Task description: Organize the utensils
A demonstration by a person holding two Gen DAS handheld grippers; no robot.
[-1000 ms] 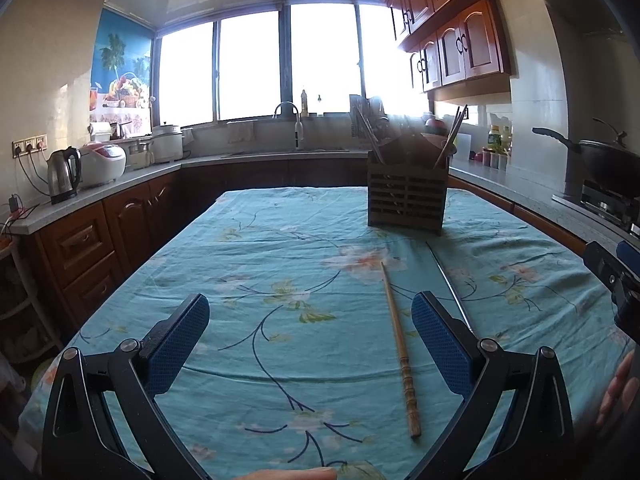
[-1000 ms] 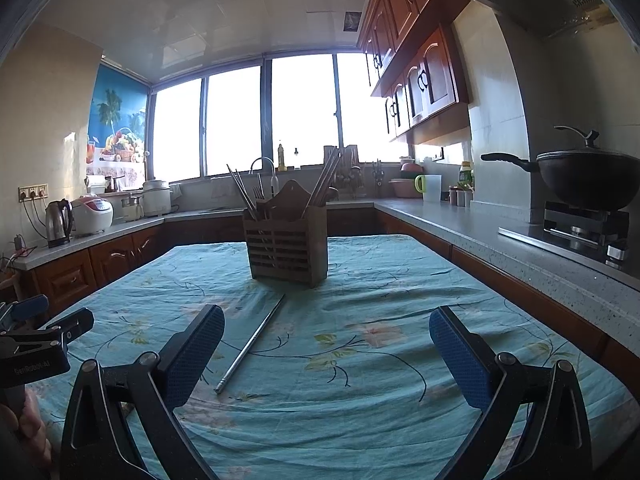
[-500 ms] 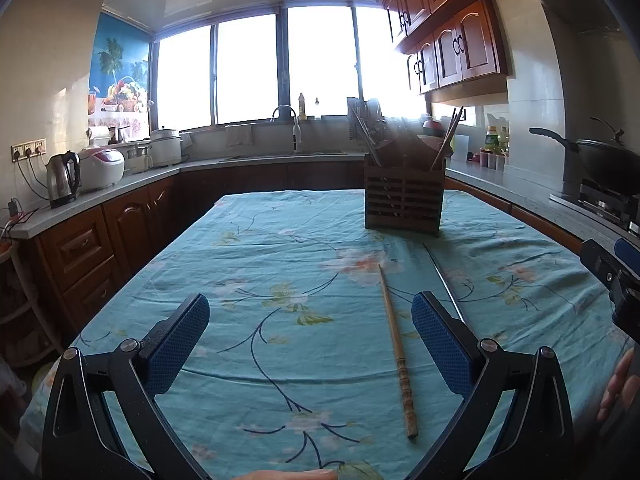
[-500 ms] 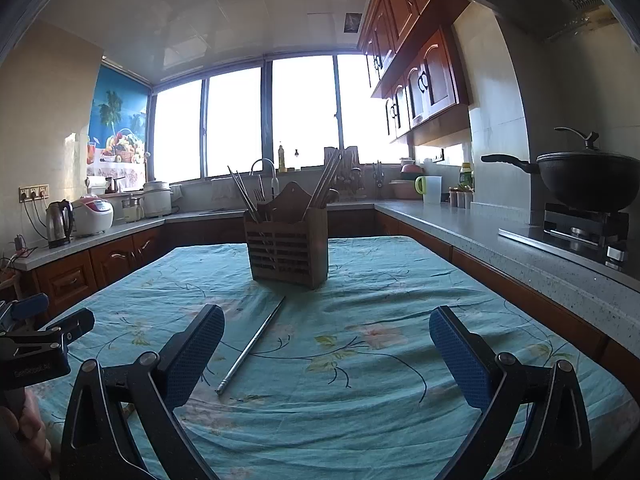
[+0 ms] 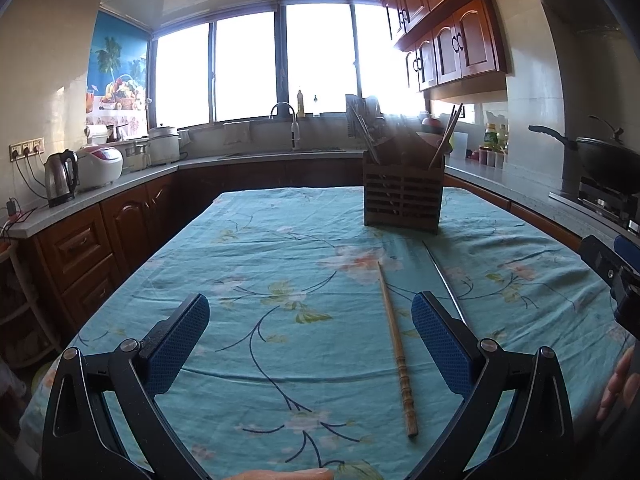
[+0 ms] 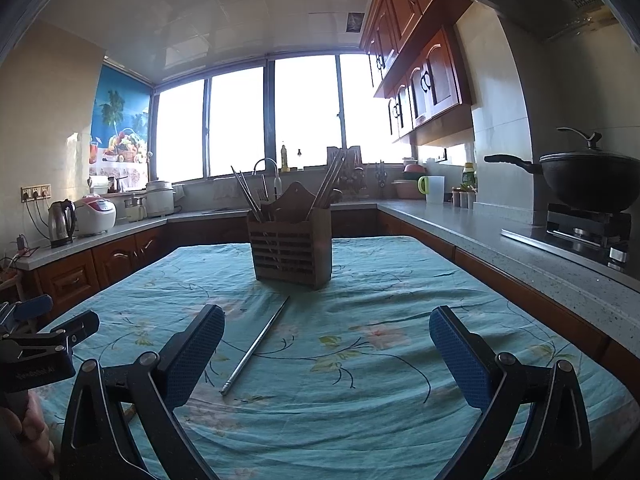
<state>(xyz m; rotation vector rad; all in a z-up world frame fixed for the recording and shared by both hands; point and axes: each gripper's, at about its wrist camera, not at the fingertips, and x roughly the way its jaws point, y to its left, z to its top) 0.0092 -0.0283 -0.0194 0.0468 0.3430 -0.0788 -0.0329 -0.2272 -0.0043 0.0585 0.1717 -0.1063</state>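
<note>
A wooden chopstick (image 5: 394, 344) lies on the teal floral tablecloth (image 5: 260, 280), between my left gripper's (image 5: 310, 342) open, empty fingers. A metal chopstick (image 5: 442, 278) lies to its right; it also shows in the right wrist view (image 6: 256, 346), just right of the left finger of my right gripper (image 6: 326, 354), which is open and empty. A slatted wooden utensil holder (image 5: 403, 204) with several chopsticks stands upright farther back on the table; it also shows in the right wrist view (image 6: 291, 250).
Counters run along the left, back and right walls. A kettle (image 5: 60, 178) and rice cooker (image 5: 100, 162) stand at left, a sink tap (image 5: 292, 120) at the back, a black wok (image 6: 588, 180) on the stove at right. The other gripper shows at each view's edge.
Both views have shifted slightly; the holder and chopsticks sit a little differently in frame. Both grippers stay open and nothing on the table has moved.
</note>
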